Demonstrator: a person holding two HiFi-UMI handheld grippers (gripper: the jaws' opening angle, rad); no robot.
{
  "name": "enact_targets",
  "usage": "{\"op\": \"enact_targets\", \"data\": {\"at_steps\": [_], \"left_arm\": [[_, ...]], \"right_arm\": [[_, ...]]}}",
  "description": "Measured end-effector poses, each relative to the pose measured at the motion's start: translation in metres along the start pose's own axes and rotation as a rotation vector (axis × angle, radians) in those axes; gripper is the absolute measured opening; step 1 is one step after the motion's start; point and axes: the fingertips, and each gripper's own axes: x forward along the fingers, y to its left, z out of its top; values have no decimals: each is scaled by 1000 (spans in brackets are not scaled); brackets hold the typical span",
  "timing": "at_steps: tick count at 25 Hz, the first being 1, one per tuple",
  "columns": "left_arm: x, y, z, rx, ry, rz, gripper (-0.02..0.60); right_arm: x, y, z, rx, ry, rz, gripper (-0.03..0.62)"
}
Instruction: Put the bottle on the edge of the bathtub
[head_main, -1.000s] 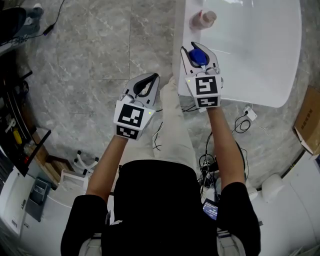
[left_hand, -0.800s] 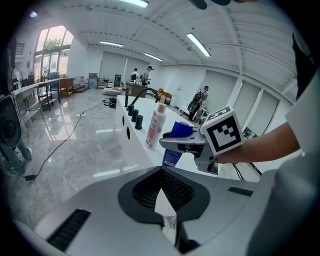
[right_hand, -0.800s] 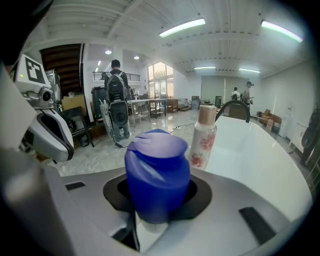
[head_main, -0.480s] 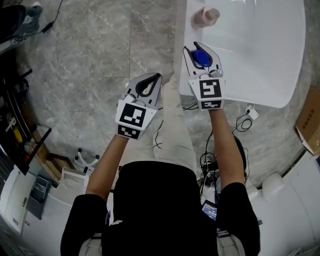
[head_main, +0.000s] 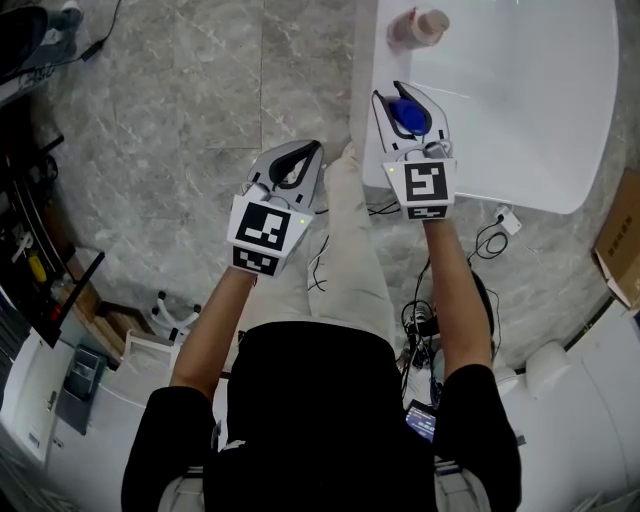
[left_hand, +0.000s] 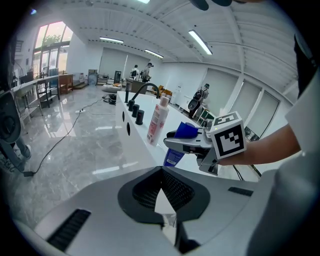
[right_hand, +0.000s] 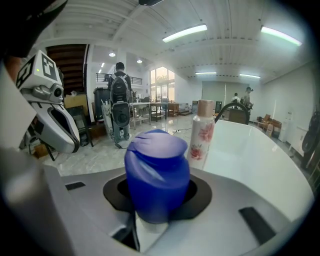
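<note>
My right hand-held gripper (head_main: 406, 98) has its jaws partway closed on the blue-capped bottle (right_hand: 156, 175), gripping it cap up over the near edge of the white bathtub (head_main: 530, 110). I cannot tell whether the bottle touches the edge. Just ahead of this hand-held gripper, a pink floral bottle (right_hand: 201, 131) stands upright on that edge. My left hand-held gripper (head_main: 306, 150) hangs to the left over the marble floor (head_main: 180, 120), jaws together, holding nothing.

A large open lab-like hall: a white bathtub (head_main: 520, 130) stands on grey marble floor (head_main: 180, 110), loose cables (head_main: 418, 322) lying near it. Far off, ceiling strip lights (right_hand: 185, 33) run above desks (right_hand: 150, 107) and standing people (right_hand: 120, 95).
</note>
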Motion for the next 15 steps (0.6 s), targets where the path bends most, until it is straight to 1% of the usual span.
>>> {"op": "enact_targets", "data": {"at_steps": [4, 15], "left_arm": [[-2, 3, 2, 0, -7, 2, 14], [2, 7, -5, -5, 6, 17, 14]], "right_arm": [[-2, 3, -2, -13, -15, 5, 133], [-2, 6, -8, -33, -25, 19, 135]]}}
